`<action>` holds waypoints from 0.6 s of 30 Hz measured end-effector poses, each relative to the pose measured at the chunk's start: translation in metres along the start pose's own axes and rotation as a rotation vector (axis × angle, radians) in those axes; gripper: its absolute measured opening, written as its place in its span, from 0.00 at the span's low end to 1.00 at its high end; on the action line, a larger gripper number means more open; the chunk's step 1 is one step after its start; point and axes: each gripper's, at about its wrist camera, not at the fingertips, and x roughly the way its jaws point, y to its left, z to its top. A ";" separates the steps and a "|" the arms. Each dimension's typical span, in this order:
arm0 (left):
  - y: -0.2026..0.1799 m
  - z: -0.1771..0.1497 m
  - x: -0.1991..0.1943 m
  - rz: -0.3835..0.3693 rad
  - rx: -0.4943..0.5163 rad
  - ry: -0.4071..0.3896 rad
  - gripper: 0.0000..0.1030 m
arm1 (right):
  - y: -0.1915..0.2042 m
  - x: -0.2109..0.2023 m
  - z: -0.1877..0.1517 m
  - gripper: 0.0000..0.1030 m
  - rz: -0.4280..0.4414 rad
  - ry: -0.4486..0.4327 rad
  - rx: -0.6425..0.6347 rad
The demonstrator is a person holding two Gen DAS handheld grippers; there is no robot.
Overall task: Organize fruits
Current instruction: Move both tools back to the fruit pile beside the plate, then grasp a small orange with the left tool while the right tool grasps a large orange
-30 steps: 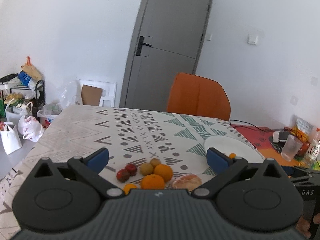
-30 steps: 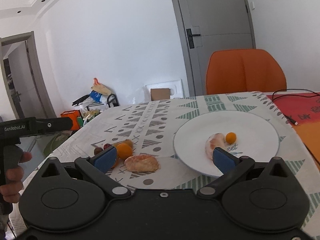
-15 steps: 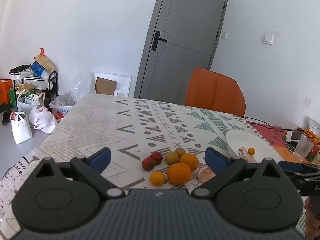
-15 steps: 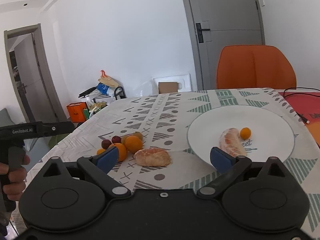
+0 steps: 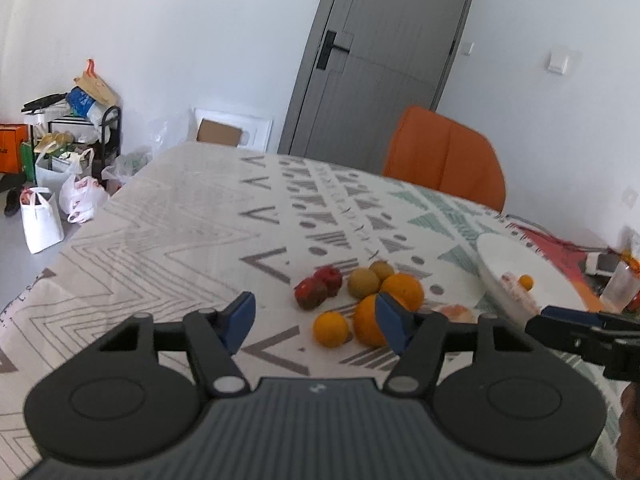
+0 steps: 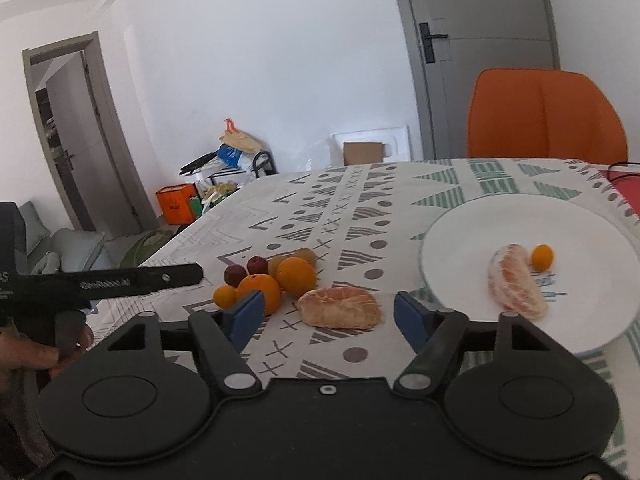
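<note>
— Fruit pile?

— On the patterned cloth, left of the plate. Two dark red fruits, two brownish-green ones, two oranges, one small orange, all close together. Beside the pile, toward the plate, a peeled citrus half.

— On the plate?

— Another peeled piece and a tiny orange, just beside each other.

— Left gripper?

— Held above the cloth, in front of the pile, closing now. Nothing pressed between the blue pads. Small orange seen in the gap, but farther off, not touched. Right pad in front of one big orange.

— Right gripper?

— Closing too, grasping nothing. Peeled half seen between the pads, lying on the cloth, apart from them.

— Anything else near?

— Orange chair behind the table, grey door behind it. Left gripper's body and a hand visible at the left edge of the right view.
</note>
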 end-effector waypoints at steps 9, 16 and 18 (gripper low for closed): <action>0.002 -0.007 0.023 -0.029 -0.011 0.057 0.52 | 0.014 0.030 0.004 0.57 0.031 0.052 -0.032; -0.002 -0.011 0.035 -0.027 0.008 0.066 0.38 | 0.014 0.050 0.009 0.50 0.042 0.085 -0.028; 0.001 -0.010 0.037 -0.014 -0.008 0.065 0.23 | 0.014 0.054 0.011 0.49 0.044 0.094 -0.026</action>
